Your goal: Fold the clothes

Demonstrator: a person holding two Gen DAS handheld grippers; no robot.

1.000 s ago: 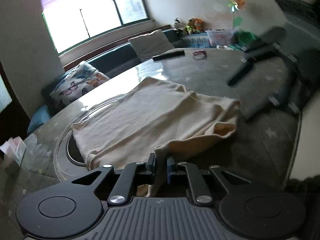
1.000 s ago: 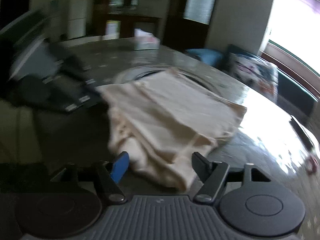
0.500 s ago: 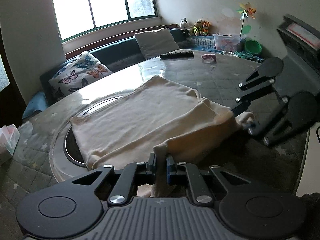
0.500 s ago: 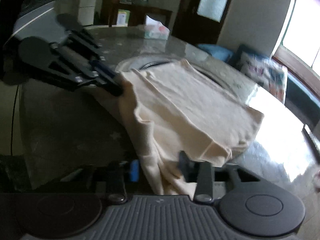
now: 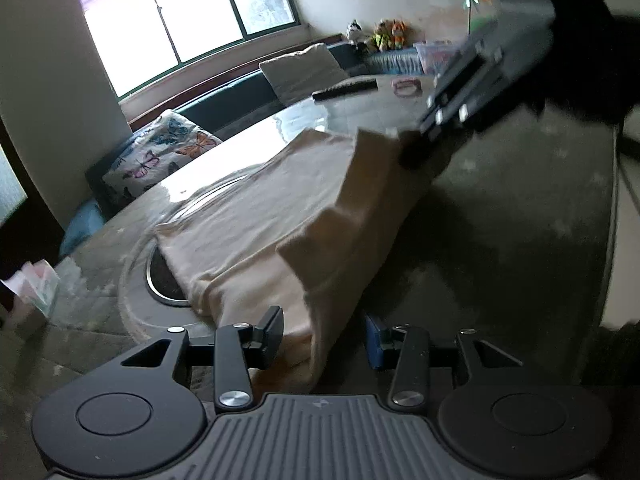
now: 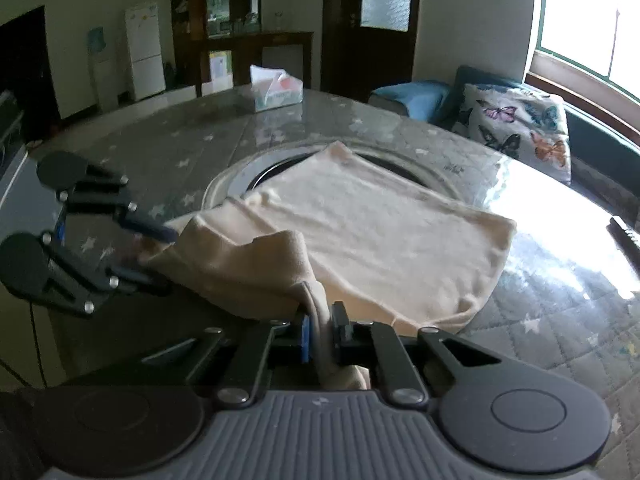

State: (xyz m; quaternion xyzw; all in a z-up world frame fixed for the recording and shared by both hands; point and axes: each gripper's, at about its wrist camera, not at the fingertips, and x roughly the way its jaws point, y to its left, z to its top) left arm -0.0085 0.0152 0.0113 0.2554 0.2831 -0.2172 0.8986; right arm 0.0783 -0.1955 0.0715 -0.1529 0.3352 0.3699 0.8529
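Observation:
A cream garment [image 5: 280, 216] lies partly folded on the round grey table [image 5: 500, 240]. My left gripper [image 5: 324, 336] is open, its jaws apart around the garment's near edge, which runs loose between them. My right gripper [image 6: 320, 332] is shut on a fold of the garment [image 6: 360, 232] and lifts that corner off the table. In the left wrist view the right gripper [image 5: 452, 120] shows blurred at the upper right, holding the raised flap. In the right wrist view the left gripper [image 6: 148, 256] shows at the left, its fingers spread at the cloth's edge.
A tissue box [image 6: 276, 90] stands on the far side of the table. A remote [image 5: 344, 89] and a pink ring [image 5: 406, 87] lie near the window side. A bench with a butterfly cushion [image 5: 160, 152] curves behind the table.
My left gripper has opened and let go of the garment. My right gripper has shut on the other corner and lifted it, raising a flap.

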